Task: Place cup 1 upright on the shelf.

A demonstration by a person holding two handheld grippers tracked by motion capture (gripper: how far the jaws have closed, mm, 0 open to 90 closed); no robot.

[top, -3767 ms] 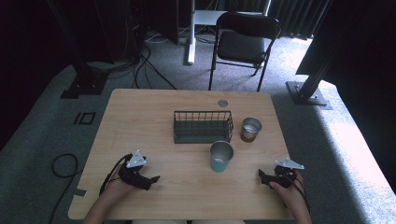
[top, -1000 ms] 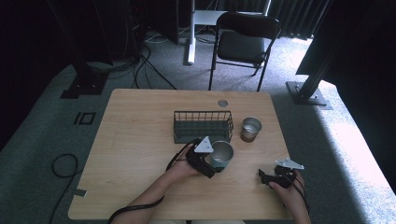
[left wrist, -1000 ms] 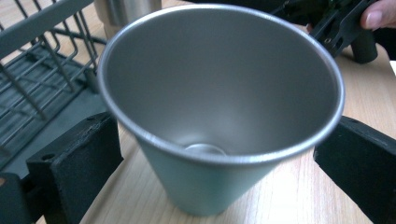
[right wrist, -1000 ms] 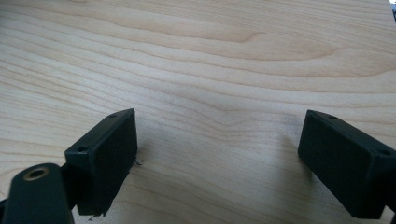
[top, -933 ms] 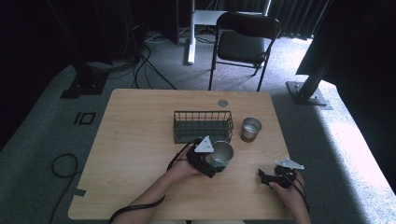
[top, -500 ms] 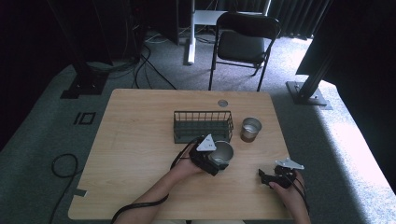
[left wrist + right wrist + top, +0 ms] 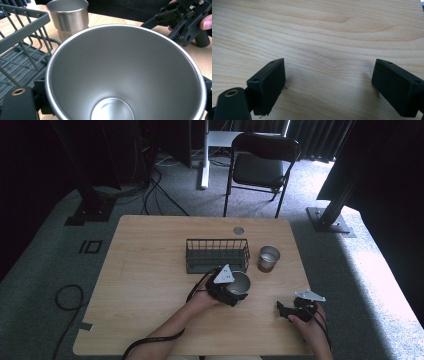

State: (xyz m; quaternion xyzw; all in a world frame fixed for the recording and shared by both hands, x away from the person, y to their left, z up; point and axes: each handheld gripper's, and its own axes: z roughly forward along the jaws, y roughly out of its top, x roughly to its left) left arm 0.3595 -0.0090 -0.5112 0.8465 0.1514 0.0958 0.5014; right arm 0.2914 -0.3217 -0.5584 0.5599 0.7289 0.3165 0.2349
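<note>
A steel cup [image 7: 240,281] stands near the table's middle, just in front of a dark wire basket [image 7: 217,255]. My left gripper [image 7: 234,292] reaches it from the front left. In the left gripper view the cup's open mouth [image 7: 125,75] sits between my two jaws, which press against its sides below the rim. A second steel cup [image 7: 268,258] stands upright to the right of the basket, also seen behind the first cup [image 7: 68,17]. My right gripper [image 7: 286,310] rests at the front right, open over bare wood [image 7: 329,82].
A small round metal disc [image 7: 238,230] lies near the table's far edge. A black folding chair [image 7: 260,167] stands beyond the table. The other hand with its gripper [image 7: 185,20] shows past the cup. The left half of the wooden table [image 7: 145,270] is bare.
My left gripper has travelled from the table's front left to the nearer steel cup and closed around it. The right gripper has stayed in place.
</note>
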